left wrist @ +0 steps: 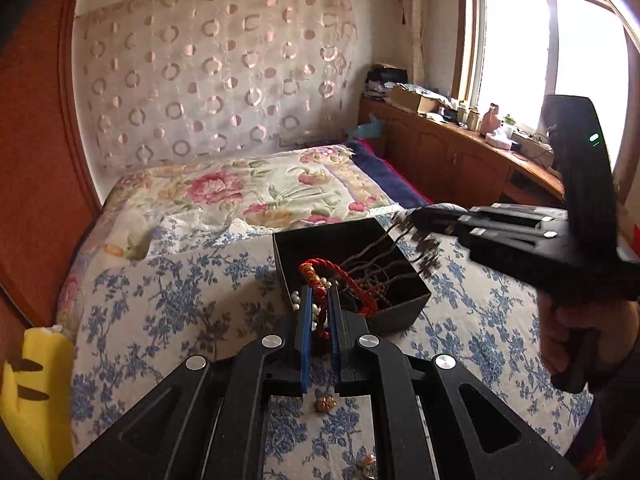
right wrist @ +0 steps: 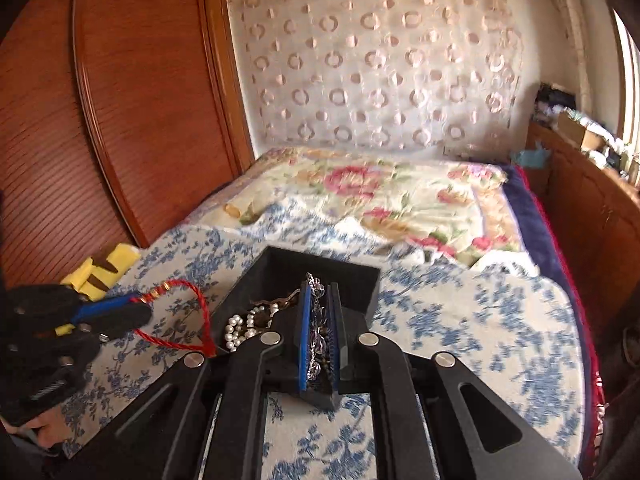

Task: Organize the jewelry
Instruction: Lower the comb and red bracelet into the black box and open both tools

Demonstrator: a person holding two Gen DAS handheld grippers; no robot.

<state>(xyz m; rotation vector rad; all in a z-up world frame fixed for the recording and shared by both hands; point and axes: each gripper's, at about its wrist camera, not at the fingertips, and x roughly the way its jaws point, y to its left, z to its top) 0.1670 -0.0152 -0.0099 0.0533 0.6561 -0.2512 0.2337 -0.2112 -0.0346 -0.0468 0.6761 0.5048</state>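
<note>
A black open box (left wrist: 404, 307) sits on the blue-flowered bedspread and holds pearls (right wrist: 240, 328) and chains. My left gripper (left wrist: 320, 300) is shut on a red cord bracelet (left wrist: 320, 276) with gold beads, held at the box's near edge; the cord loops out to the left in the right wrist view (right wrist: 200, 304). My right gripper (right wrist: 320, 300) is shut on a dark crystal-beaded chain piece (right wrist: 318, 320) over the box (right wrist: 360, 280). In the left wrist view, its strands (left wrist: 400, 256) hang blurred from the right gripper (left wrist: 416, 220) into the box.
Two small loose pieces lie on the bedspread near me, a bronze flower (left wrist: 325, 404) and a gold charm (left wrist: 366, 460). A yellow plush (left wrist: 36, 392) lies at the bed's left edge. A wooden headboard (right wrist: 140, 100) stands left; a cluttered wooden cabinet (left wrist: 460, 144) runs under the window.
</note>
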